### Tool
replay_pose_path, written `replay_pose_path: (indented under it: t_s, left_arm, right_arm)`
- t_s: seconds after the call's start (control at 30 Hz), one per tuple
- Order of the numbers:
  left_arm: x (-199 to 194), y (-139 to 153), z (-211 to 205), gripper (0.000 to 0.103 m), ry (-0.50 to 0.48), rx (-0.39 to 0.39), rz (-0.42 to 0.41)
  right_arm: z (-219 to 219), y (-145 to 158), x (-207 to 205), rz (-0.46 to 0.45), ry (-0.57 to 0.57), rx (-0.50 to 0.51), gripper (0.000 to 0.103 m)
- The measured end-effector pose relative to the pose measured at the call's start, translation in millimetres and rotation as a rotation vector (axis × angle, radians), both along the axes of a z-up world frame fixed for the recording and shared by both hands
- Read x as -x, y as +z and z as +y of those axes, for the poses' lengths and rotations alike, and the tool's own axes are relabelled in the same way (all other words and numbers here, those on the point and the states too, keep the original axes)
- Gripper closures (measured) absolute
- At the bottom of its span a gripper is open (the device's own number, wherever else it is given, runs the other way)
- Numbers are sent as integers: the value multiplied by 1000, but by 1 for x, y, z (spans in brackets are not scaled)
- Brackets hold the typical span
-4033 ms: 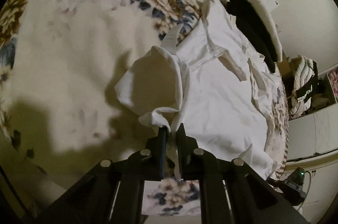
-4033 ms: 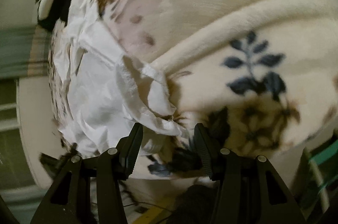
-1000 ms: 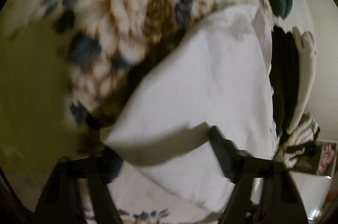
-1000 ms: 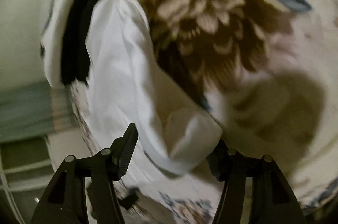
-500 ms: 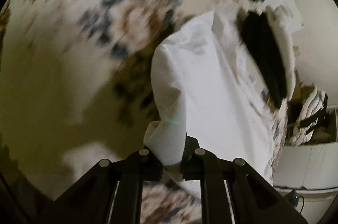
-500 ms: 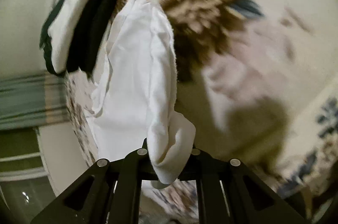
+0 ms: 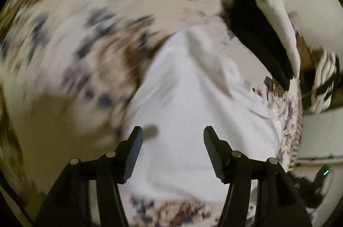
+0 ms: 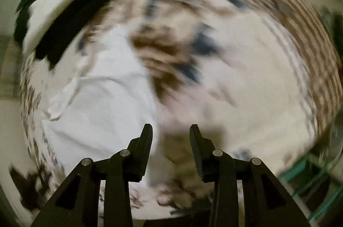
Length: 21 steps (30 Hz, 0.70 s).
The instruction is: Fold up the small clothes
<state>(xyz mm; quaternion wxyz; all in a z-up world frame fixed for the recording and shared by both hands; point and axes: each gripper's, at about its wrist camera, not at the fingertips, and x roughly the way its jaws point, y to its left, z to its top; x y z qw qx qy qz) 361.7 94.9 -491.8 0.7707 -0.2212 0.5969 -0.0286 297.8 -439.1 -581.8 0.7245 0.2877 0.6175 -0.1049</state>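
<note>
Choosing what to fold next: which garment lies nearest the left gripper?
The white garment, spread right before the open left gripper; the black one lies farther, by the edge.

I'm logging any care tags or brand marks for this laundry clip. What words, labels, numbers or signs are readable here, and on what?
None can be read.
White garment: no tag, print or label shows in either view.
Floral blanket: only a blurred flower pattern, no lettering.
Black and white folded pile: no text visible; both views are smeared by motion.
Left gripper and right gripper: no markings.
</note>
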Motion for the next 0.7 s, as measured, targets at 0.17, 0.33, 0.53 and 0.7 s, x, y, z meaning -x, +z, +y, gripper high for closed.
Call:
replay_pose_path:
  t_s: [0.17,0.33,0.53,0.7]
  left_arm:
    - [-77,-28,-62,47,-147,-116,14]
    - [-139,-56,-87,47,-227,-247,41]
    - [-179,-51,-47,47,-93,-222,-4]
    - [-161,-28,0,47,33,-101,-32]
  right_arm:
    - [78,-16,-110,-33,253,8,64]
    - [134,-48,-190,14,439,79,64]
    - [113,-46,-248,-84,341,129,65]
    - [56,-27,-233,-110,173,4,49]
